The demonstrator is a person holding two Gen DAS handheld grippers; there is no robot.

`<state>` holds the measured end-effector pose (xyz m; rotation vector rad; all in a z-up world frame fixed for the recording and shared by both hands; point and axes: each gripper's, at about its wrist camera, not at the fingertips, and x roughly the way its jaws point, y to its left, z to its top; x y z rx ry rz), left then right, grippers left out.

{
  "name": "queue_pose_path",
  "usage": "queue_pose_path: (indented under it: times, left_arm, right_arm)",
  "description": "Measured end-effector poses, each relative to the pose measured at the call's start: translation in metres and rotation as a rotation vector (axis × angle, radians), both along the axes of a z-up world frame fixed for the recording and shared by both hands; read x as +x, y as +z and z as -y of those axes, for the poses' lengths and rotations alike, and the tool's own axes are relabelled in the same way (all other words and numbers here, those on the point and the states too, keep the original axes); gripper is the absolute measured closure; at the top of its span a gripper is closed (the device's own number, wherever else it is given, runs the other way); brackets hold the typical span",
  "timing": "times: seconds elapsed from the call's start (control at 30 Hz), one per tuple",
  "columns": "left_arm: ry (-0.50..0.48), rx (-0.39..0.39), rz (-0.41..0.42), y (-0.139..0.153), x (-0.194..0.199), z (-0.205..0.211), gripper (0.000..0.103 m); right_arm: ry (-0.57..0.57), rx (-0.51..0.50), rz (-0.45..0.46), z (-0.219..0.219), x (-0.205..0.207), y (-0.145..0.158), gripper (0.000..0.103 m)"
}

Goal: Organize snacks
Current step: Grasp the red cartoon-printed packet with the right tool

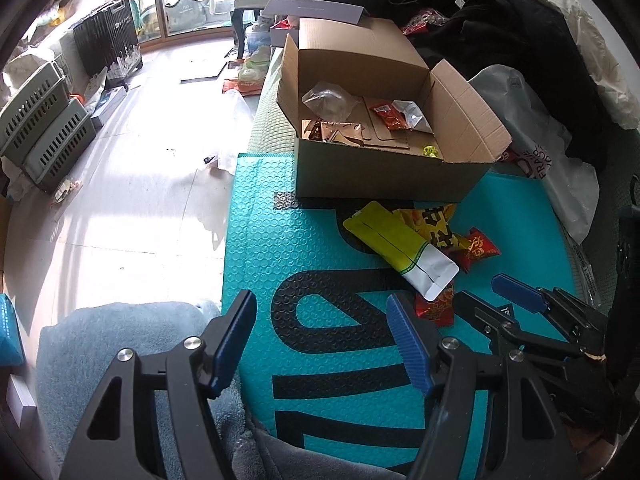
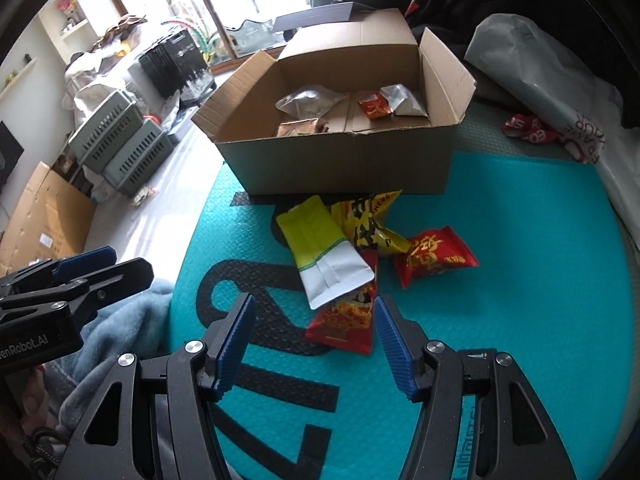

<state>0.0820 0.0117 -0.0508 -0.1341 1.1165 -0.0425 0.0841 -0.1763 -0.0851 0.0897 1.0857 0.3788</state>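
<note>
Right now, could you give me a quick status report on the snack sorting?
Left gripper and right gripper open, empty. Four snack packs loose on teal mat, nearest red one before right jaws. Cardboard box open, partly filled. Nothing blocking.

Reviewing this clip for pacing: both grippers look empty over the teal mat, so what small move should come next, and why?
Probably ease the right gripper forward and down onto the red snack packet lying just ahead of its open jaws. It is the nearest of the loose packets on the teal mat, and the cardboard box behind already holds a few snacks.
</note>
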Motion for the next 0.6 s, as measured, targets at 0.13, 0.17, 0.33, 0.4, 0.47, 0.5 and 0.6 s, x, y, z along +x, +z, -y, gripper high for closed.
queue_pose_path:
  times: [0.13, 0.17, 0.33, 0.4, 0.47, 0.5, 0.6]
  left_arm:
    - [0.002, -0.009, -0.036, -0.014, 0.014, -0.006, 0.036]
    - [-0.002, -0.005, -0.043, -0.016, 0.017, -0.006, 0.036]
    - [-0.005, 0.014, -0.046, -0.021, 0.029, -0.011, 0.036]
    - [0.001, 0.017, -0.046, -0.022, 0.031, -0.014, 0.036]
    - [0.005, 0.017, -0.048, -0.023, 0.032, -0.015, 0.036]
    - [0.007, 0.018, -0.051, -0.024, 0.033, -0.016, 0.036]
    - [0.008, 0.020, -0.056, -0.027, 0.034, -0.017, 0.036]
  right_arm:
    - [0.014, -0.016, -0.022, -0.005, 0.019, -0.015, 0.042]
    - [0.017, -0.018, -0.024, -0.006, 0.023, -0.017, 0.042]
    - [0.026, -0.029, -0.045, -0.012, 0.043, -0.033, 0.042]
    - [0.029, -0.017, -0.075, -0.014, 0.047, -0.040, 0.042]
    - [0.044, -0.007, -0.090, -0.019, 0.047, -0.044, 0.042]
    - [0.050, -0.004, -0.095, -0.022, 0.047, -0.046, 0.042]
    - [0.066, 0.018, -0.116, -0.029, 0.041, -0.050, 0.042]
